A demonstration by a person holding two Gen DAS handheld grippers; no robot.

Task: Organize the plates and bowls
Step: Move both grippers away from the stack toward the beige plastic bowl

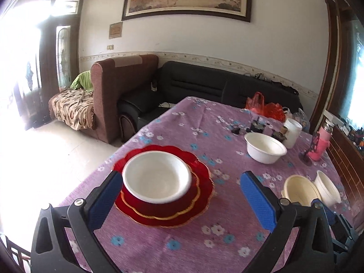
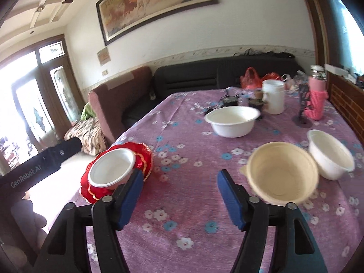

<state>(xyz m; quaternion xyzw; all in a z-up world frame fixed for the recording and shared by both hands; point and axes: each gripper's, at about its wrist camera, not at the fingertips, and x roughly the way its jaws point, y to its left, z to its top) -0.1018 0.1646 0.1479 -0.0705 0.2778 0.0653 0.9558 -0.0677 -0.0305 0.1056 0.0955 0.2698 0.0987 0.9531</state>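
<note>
Two red scalloped plates point(image 1: 163, 216) lie stacked near the left edge of the purple flowered table point(image 1: 182, 122), and a white bowl point(image 1: 157, 177) stands on them. My left gripper point(image 1: 182, 179) is open wide just short of this stack, its left finger point(image 1: 107, 195) beside the bowl's rim. My right gripper point(image 2: 179, 177) is open over bare cloth with nothing between its fingers. The red plates point(image 2: 145, 161) and their bowl point(image 2: 111, 168) are to its left. A cream bowl point(image 2: 282, 173) and a white bowl point(image 2: 329, 154) stand to its right, and another white bowl point(image 2: 232, 120) farther back.
At the table's far end stand a white jar point(image 2: 274, 95), a pink bottle point(image 2: 317, 95), a red plastic bag point(image 2: 252, 77) and small dark items point(image 2: 229, 101). A brown armchair point(image 1: 118, 91) and a black sofa point(image 1: 204, 84) stand beyond the table. A wooden cabinet point(image 2: 345, 104) is at the right.
</note>
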